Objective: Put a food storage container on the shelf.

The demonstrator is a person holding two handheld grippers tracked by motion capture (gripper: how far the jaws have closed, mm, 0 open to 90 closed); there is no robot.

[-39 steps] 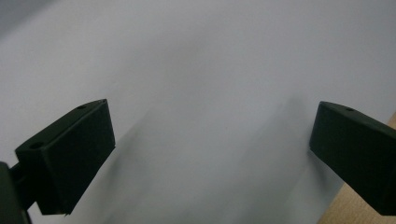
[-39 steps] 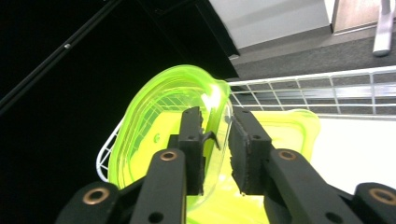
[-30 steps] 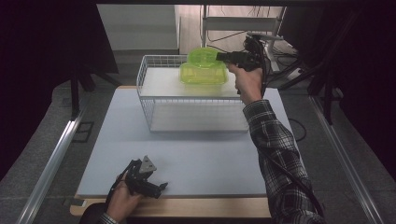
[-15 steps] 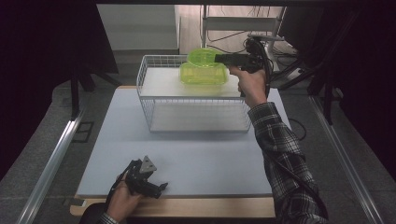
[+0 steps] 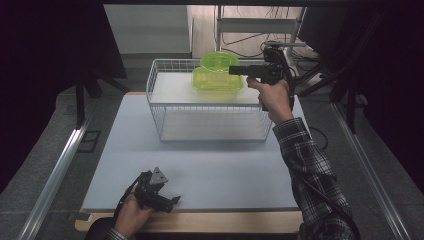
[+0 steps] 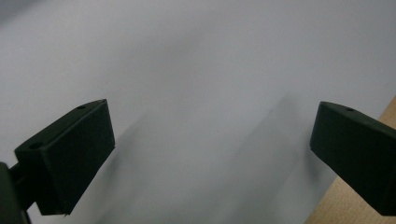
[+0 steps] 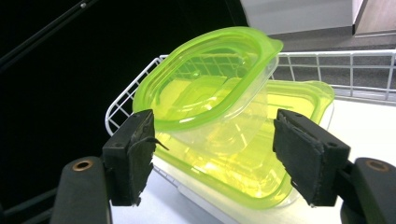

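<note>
While the person's right hand holds its tool level above the far right of the table, the right gripper (image 5: 235, 70) points left at two lime-green plastic pieces sitting in a white wire basket (image 5: 165, 107). Its jaws have just been opening and now stand apart, their pads clear of the plastic. Seen along those jaws in the right gripper view, the green lid (image 7: 205, 77) leans tilted on the green container (image 7: 261, 154), its near edge resting inside and its far edge propped up against the far side of the basket. The container's rim reaches toward the space between the right gripper (image 7: 212, 161) jaws, with neither pad touching it. From the high view, container (image 5: 217, 84) and lid (image 5: 220, 61) sit together at the far middle of the basket, which stands on the far half of the pale grey table mat (image 5: 210, 170). A plaid sleeve (image 5: 310, 165) runs from the near right edge up to the raised hand. At the near left, the left gripper (image 5: 172, 201) rests low at the mat's near edge in the person's other hand. Its jaws are spread wide over bare mat, holding nothing, as the left gripper view shows.
</note>
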